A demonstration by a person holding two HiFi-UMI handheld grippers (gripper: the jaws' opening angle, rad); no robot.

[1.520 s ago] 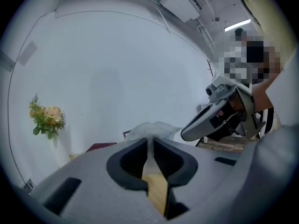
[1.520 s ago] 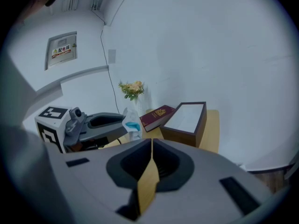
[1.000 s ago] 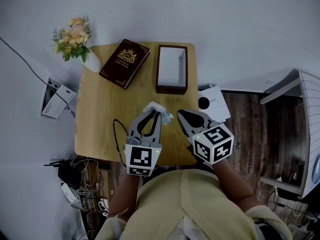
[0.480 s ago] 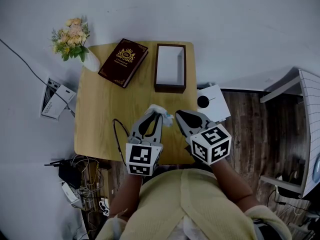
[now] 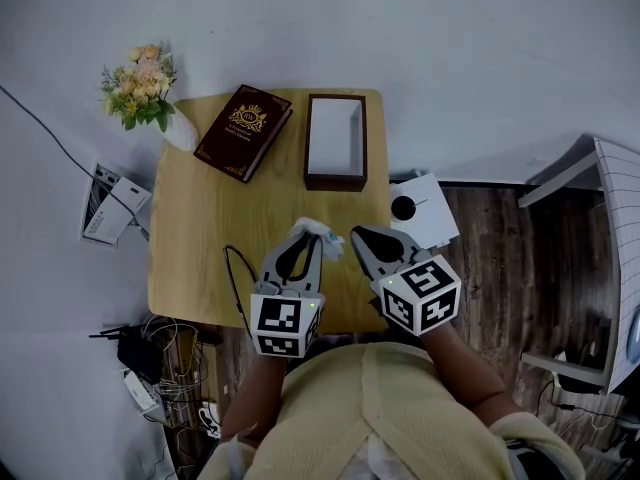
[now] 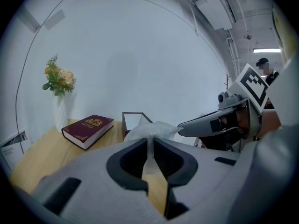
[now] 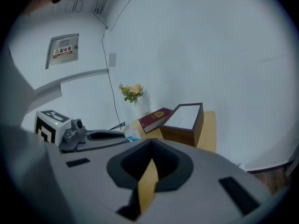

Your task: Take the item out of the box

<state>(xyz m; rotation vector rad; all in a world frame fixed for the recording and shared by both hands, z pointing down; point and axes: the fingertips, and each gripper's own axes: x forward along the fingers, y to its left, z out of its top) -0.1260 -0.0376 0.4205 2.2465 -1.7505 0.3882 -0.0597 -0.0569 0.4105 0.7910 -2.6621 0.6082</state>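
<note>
A dark brown box (image 5: 335,140) with a white inside stands open at the far side of the wooden table (image 5: 210,238). My left gripper (image 5: 313,240) is over the table's near part, shut on a small white, crinkly wrapped item (image 5: 318,234). In the left gripper view the item (image 6: 154,129) bulges beyond the closed jaws of my left gripper (image 6: 150,138), with the box (image 6: 133,121) behind it. My right gripper (image 5: 358,238) hovers just right of the item, shut with nothing in it. The right gripper view shows my right gripper (image 7: 150,143), the box (image 7: 188,119) and the item (image 7: 131,135).
A maroon book (image 5: 243,133) lies left of the box, and a vase of flowers (image 5: 142,80) stands at the far left corner. A black cable (image 5: 234,273) loops at the near left edge. A white square object (image 5: 420,213) with a black disc sits beside the table's right edge.
Both grippers have drawn slightly back toward the person. The left one still holds the item.
</note>
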